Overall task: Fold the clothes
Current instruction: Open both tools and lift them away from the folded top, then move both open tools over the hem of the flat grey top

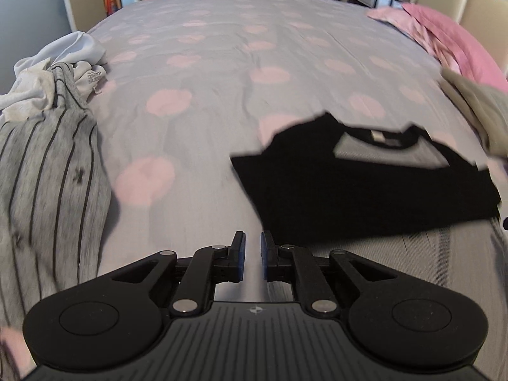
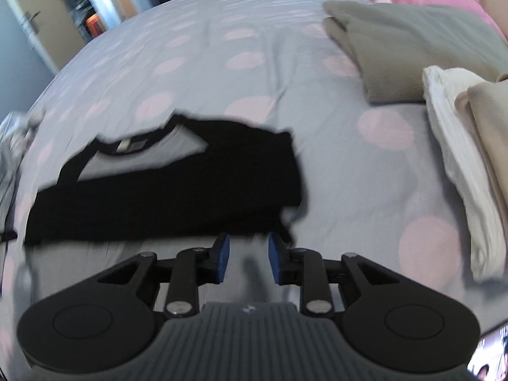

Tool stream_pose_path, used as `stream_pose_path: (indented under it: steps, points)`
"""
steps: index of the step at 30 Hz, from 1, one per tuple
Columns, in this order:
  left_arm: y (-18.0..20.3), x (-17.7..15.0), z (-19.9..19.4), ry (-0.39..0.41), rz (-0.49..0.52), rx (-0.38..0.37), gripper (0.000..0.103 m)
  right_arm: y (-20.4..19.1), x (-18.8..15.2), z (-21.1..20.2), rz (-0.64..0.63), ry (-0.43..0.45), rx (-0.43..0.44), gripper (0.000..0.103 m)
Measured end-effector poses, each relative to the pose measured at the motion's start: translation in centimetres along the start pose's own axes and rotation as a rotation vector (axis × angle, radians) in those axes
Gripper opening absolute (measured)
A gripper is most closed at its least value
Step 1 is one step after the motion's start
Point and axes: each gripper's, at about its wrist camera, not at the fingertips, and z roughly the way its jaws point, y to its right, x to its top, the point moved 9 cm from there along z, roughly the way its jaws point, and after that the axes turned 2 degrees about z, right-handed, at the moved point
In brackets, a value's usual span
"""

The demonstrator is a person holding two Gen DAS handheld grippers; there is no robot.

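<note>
The left gripper [image 1: 252, 255], black with blue pads, sat nearest its camera with the fingers a narrow gap apart and nothing between them, hovering above the grey bedspread with pink spots [image 1: 222, 63]. The right gripper [image 2: 247, 258], of the same make, had its fingers spread wider, also empty.

The folded black T-shirt with a grey inner neck panel [image 1: 365, 187] lay flat on the bedspread near its front edge, collar turned toward the far edge, just ahead and to the right of the left gripper. In the right wrist view the same black T-shirt [image 2: 177, 197] lay ahead and to the left of the right gripper, its near hem close to the fingertips; whether they touched it could not be told owing to blur.

Along the left edge of the bed lay a crumpled grey garment with dark stripes [image 1: 47, 174], with a heap of white cloth [image 1: 63, 60] beyond it. Toward the right edge rested a folded olive-grey cloth [image 2: 412, 47], a folded white textured cloth [image 2: 460, 165] and a beige folded piece [image 2: 489, 117] partly over the white one. A pink pillow [image 1: 451, 31] lay at the far right corner
</note>
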Motion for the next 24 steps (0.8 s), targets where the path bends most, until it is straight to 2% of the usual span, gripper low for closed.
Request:
stream_pose_path:
  steps: [8,13,15,17,18,24]
  points:
    - [3.4,-7.8,-3.3,-0.126,0.023,-0.021,0.007,-3.1,-8.8,-3.4,-0.188,-0.079,0.054,0.030]
    - [5.4,-12.2,-5.1,-0.195,0.056,-0.031,0.007,-2.8,-13.4,-5.0,-0.285,-0.141,0.054,0.031]
    - [6.0,-13.5,-5.7,-0.217,0.075,-0.036,0.011,-2.5,-15.1,-5.6,-0.325,-0.168,0.049,0.033]
    - [6.5,-14.7,-6.3,-0.236,0.092,-0.038,0.018,-2.2,-16.7,-6.2,-0.364,-0.195,0.043,0.042]
    - [6.6,-15.2,-6.5,-0.247,0.100,-0.037,0.019,-2.1,-17.5,-6.5,-0.384,-0.208,0.040,0.042]
    - [6.3,-18.0,-7.1,-0.321,0.125,-0.002,0.025,-0.6,-19.2,-7.7,-0.399,-0.268,-0.027,0.046]
